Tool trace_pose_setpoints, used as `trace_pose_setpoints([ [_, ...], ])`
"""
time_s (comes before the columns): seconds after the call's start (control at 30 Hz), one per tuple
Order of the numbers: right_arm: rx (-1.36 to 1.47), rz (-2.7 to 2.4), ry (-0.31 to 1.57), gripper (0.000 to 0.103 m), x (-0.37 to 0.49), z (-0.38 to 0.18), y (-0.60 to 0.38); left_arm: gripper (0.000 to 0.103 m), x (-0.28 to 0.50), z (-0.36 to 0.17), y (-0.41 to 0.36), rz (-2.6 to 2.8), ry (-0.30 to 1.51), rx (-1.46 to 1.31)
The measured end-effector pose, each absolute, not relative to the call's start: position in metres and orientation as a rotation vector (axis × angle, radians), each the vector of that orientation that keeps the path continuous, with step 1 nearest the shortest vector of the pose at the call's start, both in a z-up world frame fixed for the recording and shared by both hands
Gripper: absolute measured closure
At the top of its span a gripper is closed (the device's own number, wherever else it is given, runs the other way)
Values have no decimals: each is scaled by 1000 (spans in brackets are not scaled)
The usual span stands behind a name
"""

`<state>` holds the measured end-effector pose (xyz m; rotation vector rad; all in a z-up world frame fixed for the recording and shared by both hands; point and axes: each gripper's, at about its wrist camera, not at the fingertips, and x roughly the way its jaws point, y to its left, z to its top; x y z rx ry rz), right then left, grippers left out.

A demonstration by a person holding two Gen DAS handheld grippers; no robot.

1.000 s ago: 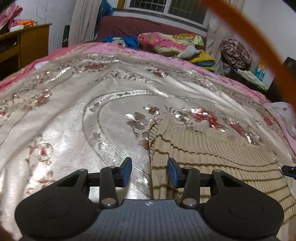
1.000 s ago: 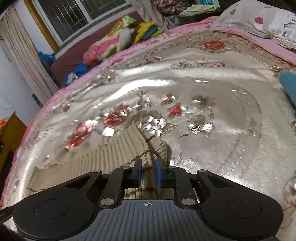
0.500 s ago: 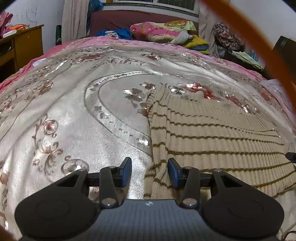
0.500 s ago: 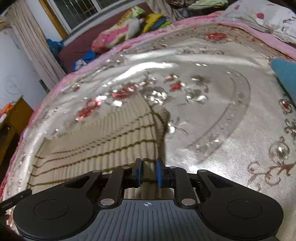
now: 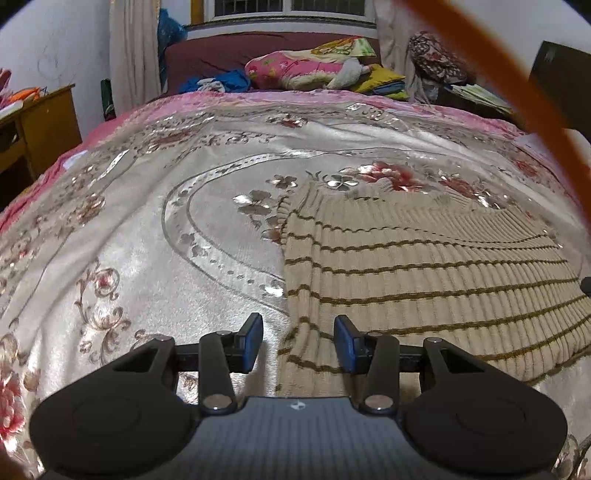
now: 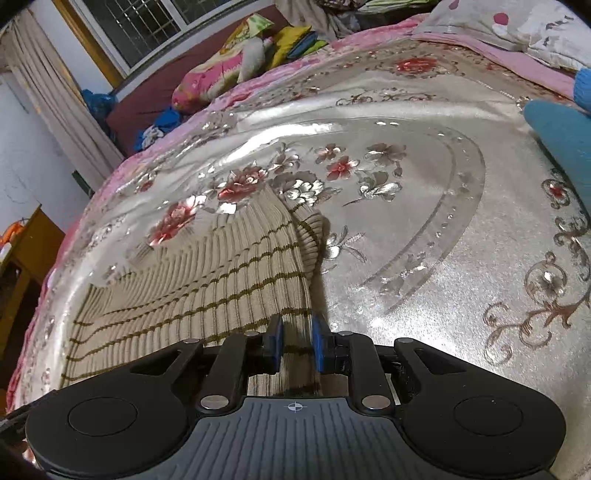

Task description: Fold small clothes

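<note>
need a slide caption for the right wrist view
Right gripper closed on the near edge of a striped beige knit sweater spread on a floral satin bedspread.

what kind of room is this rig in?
Most likely a home bedroom. The striped knit garment lies on a bed with a shiny floral bedspread, pillows are piled by the curtained window, and a wooden cabinet stands alongside.

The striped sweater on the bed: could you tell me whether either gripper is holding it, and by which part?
The right gripper pinches the striped sweater at its near right edge. The left gripper is open, straddling the near left edge without gripping.
</note>
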<state>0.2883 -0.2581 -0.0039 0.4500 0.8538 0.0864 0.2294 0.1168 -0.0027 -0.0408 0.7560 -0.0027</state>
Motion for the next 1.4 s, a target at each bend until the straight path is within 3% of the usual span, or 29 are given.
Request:
trace_pose_setpoints([
  [0.6,522,116,869,84,277,-11,-271,55,228,15,77,-56,747,55],
  [1.4,580,136,870,75,257,-20,-304,55,231,23,-26,-238,760,180],
])
